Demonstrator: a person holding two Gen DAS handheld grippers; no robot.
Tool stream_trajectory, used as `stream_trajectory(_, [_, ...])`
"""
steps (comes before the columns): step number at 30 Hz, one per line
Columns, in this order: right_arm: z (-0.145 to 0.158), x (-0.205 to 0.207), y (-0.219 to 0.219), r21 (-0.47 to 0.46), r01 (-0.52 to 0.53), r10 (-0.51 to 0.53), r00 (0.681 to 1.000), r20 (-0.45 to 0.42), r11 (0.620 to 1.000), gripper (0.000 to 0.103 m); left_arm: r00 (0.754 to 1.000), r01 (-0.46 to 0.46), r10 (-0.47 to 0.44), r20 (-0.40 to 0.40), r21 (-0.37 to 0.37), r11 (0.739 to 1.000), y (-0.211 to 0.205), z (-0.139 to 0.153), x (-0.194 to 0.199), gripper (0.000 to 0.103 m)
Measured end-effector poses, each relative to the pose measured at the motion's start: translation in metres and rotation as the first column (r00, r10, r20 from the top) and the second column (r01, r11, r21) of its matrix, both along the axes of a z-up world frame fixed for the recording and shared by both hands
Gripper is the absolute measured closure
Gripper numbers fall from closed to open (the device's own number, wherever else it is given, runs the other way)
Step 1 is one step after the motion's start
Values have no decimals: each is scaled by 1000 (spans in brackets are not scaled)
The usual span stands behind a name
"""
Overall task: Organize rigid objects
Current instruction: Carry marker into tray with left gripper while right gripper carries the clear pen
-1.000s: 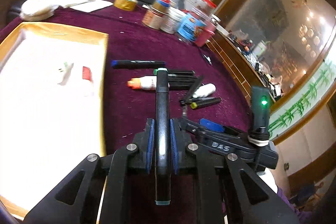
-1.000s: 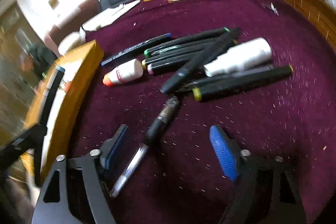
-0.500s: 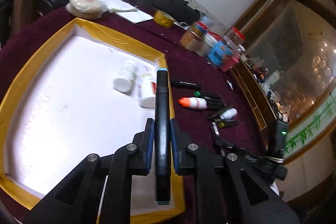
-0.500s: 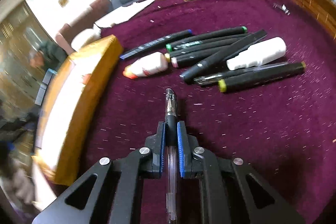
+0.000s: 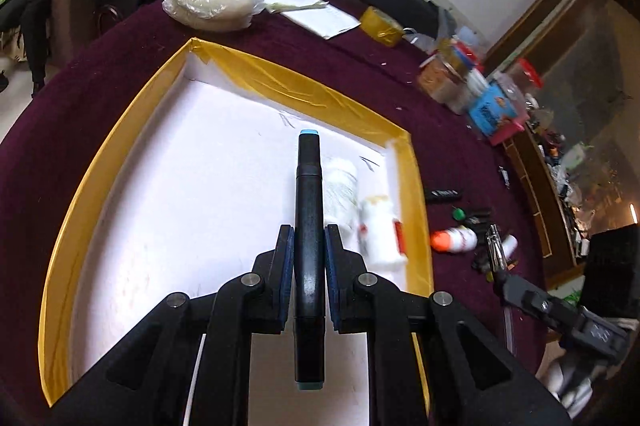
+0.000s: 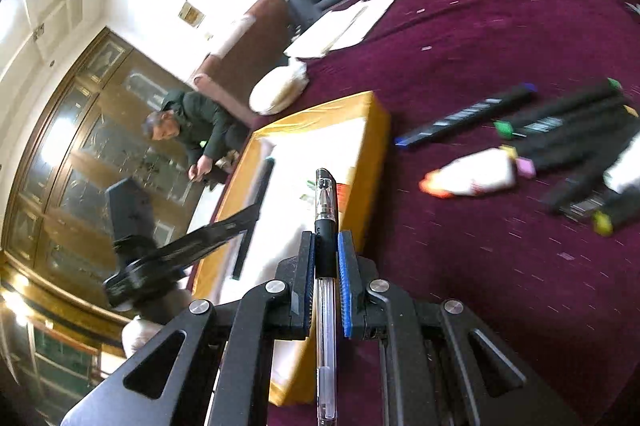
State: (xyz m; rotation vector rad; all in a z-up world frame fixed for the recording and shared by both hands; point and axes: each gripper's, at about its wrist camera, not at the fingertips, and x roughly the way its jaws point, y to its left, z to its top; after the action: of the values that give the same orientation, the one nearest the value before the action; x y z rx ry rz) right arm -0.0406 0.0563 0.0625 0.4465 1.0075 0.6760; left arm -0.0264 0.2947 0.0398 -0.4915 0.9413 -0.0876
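Note:
My left gripper [image 5: 308, 246] is shut on a black marker [image 5: 308, 194] with teal ends, held over the white inside of the yellow-rimmed box [image 5: 316, 94]. Two white bottles [image 5: 340, 186] lie in the box near its right wall. My right gripper [image 6: 325, 250] is shut on a clear ballpoint pen [image 6: 325, 198] with a black grip, held above the box's corner [image 6: 372, 130]. Several black markers [image 6: 560, 122] and a white bottle with an orange cap [image 6: 472, 176] lie on the purple cloth to the right. The left gripper with its marker shows in the right wrist view [image 6: 256, 202].
Jars and tins [image 5: 472, 78] stand at the table's far right, with a tape roll [image 5: 380, 24], papers [image 5: 304, 2] and a wrapped round pack [image 5: 208, 0] behind the box. A person [image 6: 188, 134] crouches beyond the table. The table edge curves at left.
My left gripper has carried the marker further over the box. My right gripper closed on the pen, lifted it off the cloth and swung left toward the box.

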Motion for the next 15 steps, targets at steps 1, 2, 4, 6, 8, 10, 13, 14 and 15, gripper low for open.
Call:
stream_trajectory(1, [0,6,13,-10,-11,11,1000,-3,1000,93,1000,-3,3,-12,3,1000,2,-2,6,91])
stream_trajectory(2, [-1,11,23,-14,-20,20,1000,-9,1000,93,1000,-7,7,-25,9,1000,4,-5,11,91])
stream_trajectory(4, [-5,23,46,0,-39,39,998,-46,999,93,999,-18,19,-46,19,1000,8,-10,19,91])
stream_trajectory(6, [-10,33,63,18,-48,49,996,-80,999,93,998,-31,32,-59,23,999,13,-13,24,91])
stream_trajectory(8, [-17,44,82,29,-57,59,992,-114,998,93,996,-48,48,-71,10,999,19,-16,25,91])
stream_trajectory(10, [-24,53,99,29,-63,66,988,-140,998,93,995,-63,63,-73,-5,998,25,-17,24,91])
stream_trajectory(13, [-33,63,120,11,-65,66,985,-160,998,93,996,-76,75,-50,-32,997,33,-12,15,91])
stream_trajectory(14, [-34,66,125,-3,-65,63,985,-159,998,93,996,-80,79,-34,-35,996,36,-8,11,91])
stream_trajectory(15, [-36,69,130,-18,-64,60,986,-158,998,93,996,-83,83,-21,-38,996,38,-5,7,91])
